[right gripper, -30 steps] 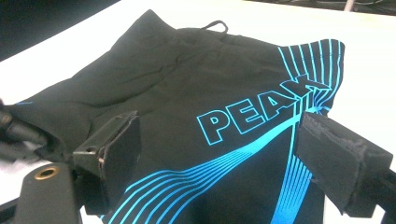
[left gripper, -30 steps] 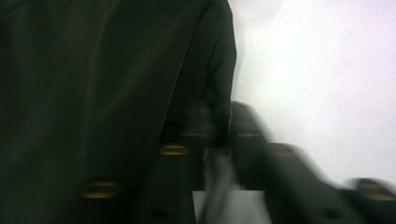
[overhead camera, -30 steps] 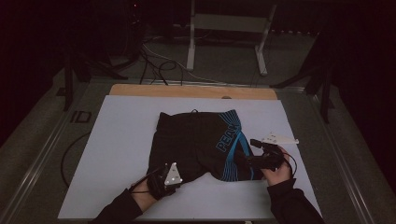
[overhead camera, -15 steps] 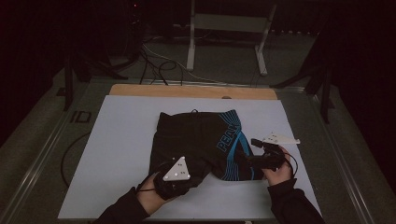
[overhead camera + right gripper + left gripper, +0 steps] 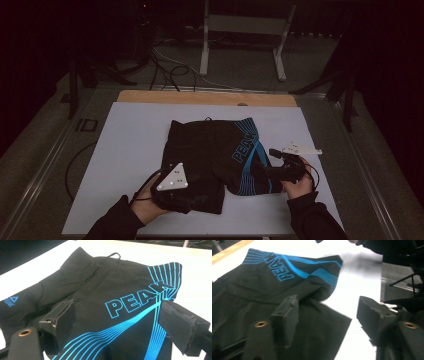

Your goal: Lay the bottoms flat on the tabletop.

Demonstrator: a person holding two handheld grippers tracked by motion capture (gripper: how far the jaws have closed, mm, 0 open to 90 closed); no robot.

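The shorts (image 5: 215, 157) were black, of a smooth, slightly sheened fabric, with bright blue stripes and outlined "PEAK" lettering down one side; they lay flat but creased on a matte white sheet (image 5: 125, 145) that covered the table, a strip of pale wood (image 5: 150, 96) showing at its far edge. The left gripper (image 5: 325, 317) hovered over the near hem of one leg, its blocky black jaws spread wide with cloth under one and bare sheet under the other. The right gripper (image 5: 117, 325) stood just beside the striped leg, jaws likewise apart and holding nothing, the lettering straight ahead between them. Around the table the room was dark, with loose cables (image 5: 170, 70) and a grey metal stand (image 5: 245, 30) on the floor beyond. The right gripper view alone revealed a drawstring (image 5: 113, 255) at the waistband and a small blue triangle logo (image 5: 11, 301) on the far leg.
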